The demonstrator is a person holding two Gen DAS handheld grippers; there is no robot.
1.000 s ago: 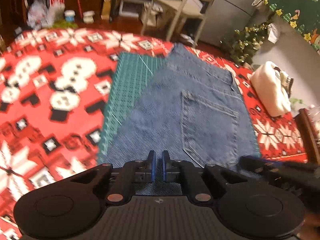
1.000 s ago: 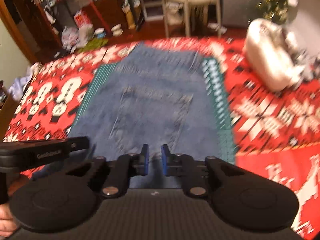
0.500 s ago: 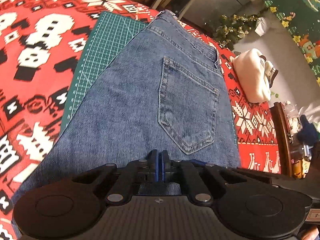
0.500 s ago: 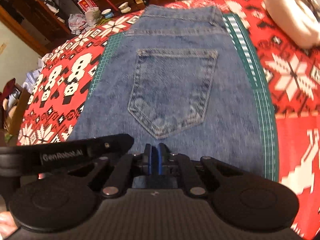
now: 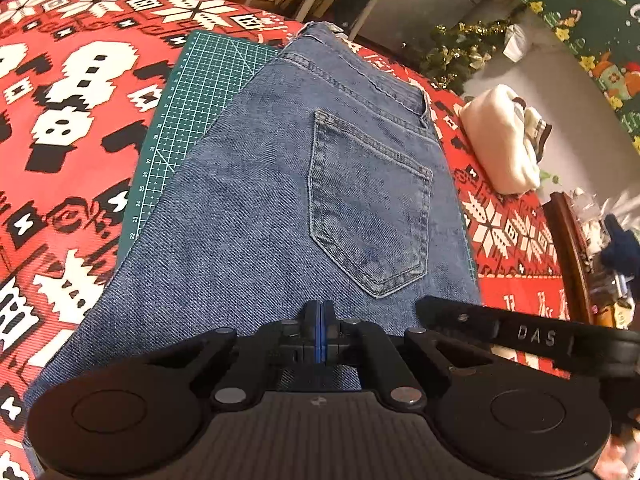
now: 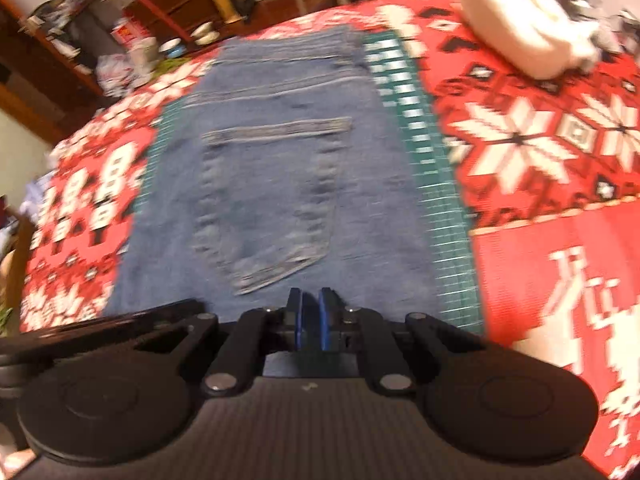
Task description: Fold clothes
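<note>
1. The left gripper [image 5: 320, 314] has its blue fingers [image 5: 318, 332] pressed together, with no gap between them; they sit at the near edge of the jeans [image 5: 280, 200], but whether cloth is pinched between them cannot be told from the left wrist view.
2. The right gripper [image 6: 310, 304] shows a narrow gap between its blue fingers [image 6: 298, 320]; the picture is blurred, and denim is seen through the gap and under it; whether the fingers press on cloth I cannot tell.
3. The two grippers are side by side at the same near edge of the jeans; a black part of the right one, marked with letters, comes in from the right in the left wrist view.
4. The jeans lie flat, back side up, the back pocket [image 5: 368, 200] just ahead of both grippers and the waistband at the far end.
5. Under the jeans is a green cutting mat [image 5: 192, 112]; its grid shows on both sides of the denim.
6. The mat rests on a table with a red patterned cloth [image 5: 60, 120]; to the right, well apart from the jeans, lies a cream-white folded garment [image 5: 500, 140].
</note>
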